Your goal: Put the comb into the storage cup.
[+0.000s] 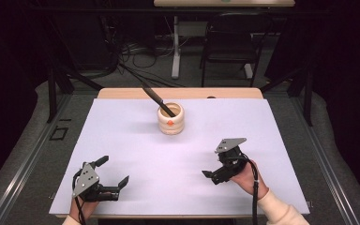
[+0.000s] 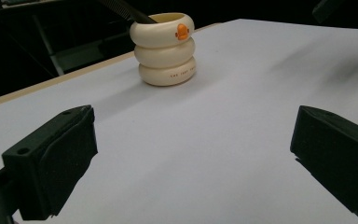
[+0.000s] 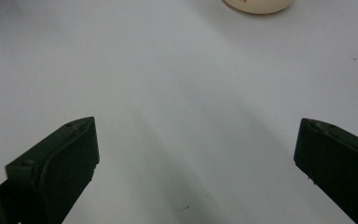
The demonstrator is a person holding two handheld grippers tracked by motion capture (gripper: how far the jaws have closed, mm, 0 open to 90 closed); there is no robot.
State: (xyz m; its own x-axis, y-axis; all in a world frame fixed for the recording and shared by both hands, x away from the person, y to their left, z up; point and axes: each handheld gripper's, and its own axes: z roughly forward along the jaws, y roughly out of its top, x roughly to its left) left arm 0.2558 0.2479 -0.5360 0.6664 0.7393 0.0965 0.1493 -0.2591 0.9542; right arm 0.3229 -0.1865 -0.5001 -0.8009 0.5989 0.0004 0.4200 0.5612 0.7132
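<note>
High view counts two grippers, one holder and one dark tool on a white sheet [image 1: 136, 136] that covers a wooden table [image 1: 122, 93]. One cream holder [image 1: 170, 119] stands upright near the far middle of the sheet, well apart from both grippers. It is shaped like three rounded rings stacked one on another, with a small orange mark on the top ring and a line of tiny lettering on the bottom ring, too small to read. One long dark tool [image 1: 158, 100] leans out of its open top, tilted toward the far left; what kind of tool it is cannot be told. Near the front left corner, the left gripper [image 1: 114, 172] lies low in a hand with its jaws spread wide. At the front right, the right gripper [image 1: 214, 175] is held in the other hand [image 1: 244, 177], its jaws likewise wide apart over bare sheet with nothing between them.
</note>
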